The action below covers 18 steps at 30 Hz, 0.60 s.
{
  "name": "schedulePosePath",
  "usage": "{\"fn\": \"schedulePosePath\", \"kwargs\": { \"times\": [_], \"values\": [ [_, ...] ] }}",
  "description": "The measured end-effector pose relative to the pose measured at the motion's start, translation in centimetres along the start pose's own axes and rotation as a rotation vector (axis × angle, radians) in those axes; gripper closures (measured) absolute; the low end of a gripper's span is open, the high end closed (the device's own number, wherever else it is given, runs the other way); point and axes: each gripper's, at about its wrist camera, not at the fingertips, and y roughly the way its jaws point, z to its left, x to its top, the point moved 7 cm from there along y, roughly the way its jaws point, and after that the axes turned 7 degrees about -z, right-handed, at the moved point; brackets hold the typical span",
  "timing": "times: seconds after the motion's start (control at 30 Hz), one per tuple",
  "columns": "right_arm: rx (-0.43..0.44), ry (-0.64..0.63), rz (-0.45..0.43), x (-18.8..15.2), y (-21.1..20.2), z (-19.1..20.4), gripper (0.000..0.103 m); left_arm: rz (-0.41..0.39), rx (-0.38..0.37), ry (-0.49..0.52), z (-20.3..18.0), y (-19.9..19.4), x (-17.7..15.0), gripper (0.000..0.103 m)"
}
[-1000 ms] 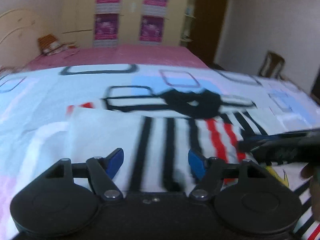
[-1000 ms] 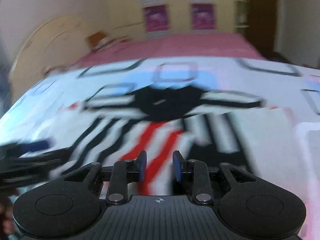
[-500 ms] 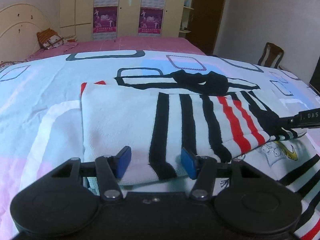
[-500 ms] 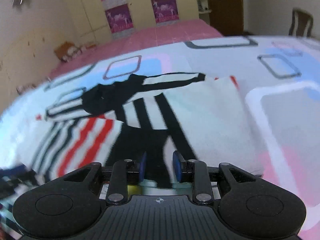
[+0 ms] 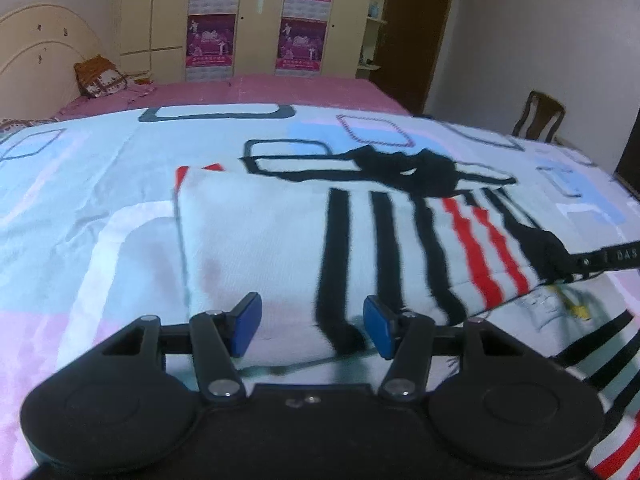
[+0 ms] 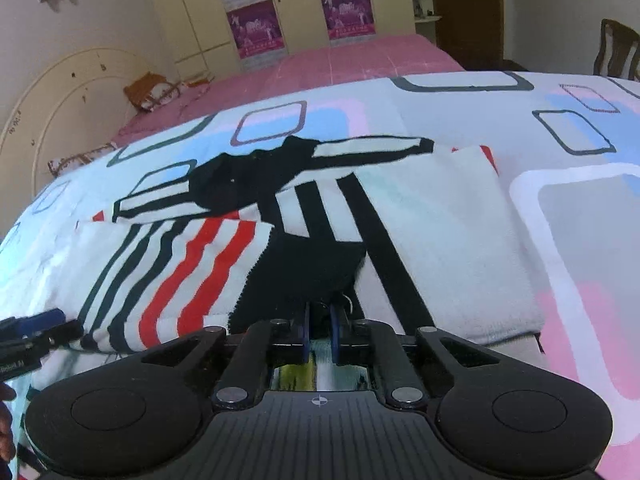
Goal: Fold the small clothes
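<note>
Low over the garment [image 5: 280, 240], left gripper [image 5: 312, 322] spread; right gripper [image 6: 319, 330] pinches its hem.

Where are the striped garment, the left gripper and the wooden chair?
striped garment [image 5: 260, 248]: left wrist view, white panel of the folded layer.
left gripper [image 5: 312, 326]: left wrist view, midway between its open blue fingertips.
wooden chair [image 5: 540, 118]: left wrist view, backrest.

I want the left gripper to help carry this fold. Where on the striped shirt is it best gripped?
Take the near hem of the striped shirt, at the white part just ahead of the open left gripper, coming in low from the near side. That folded edge lies flat and free, and the right gripper is clamped on the black part of the same edge.
</note>
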Motion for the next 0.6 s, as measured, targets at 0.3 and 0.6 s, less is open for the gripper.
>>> {"fn": "schedulePosePath", "kwargs": {
  "times": [0.3,0.6],
  "values": [
    [-0.065,-0.063,-0.108,0.9,-1.6,1.5,0.070,0.009,0.014,0.011,-0.8,-0.4,0.0,0.033],
    [-0.067,-0.100,-0.060,-0.2,-1.0,2.3,0.068,0.013,0.048,0.057,-1.1,-1.3,-0.3,0.031]
  ]
}}
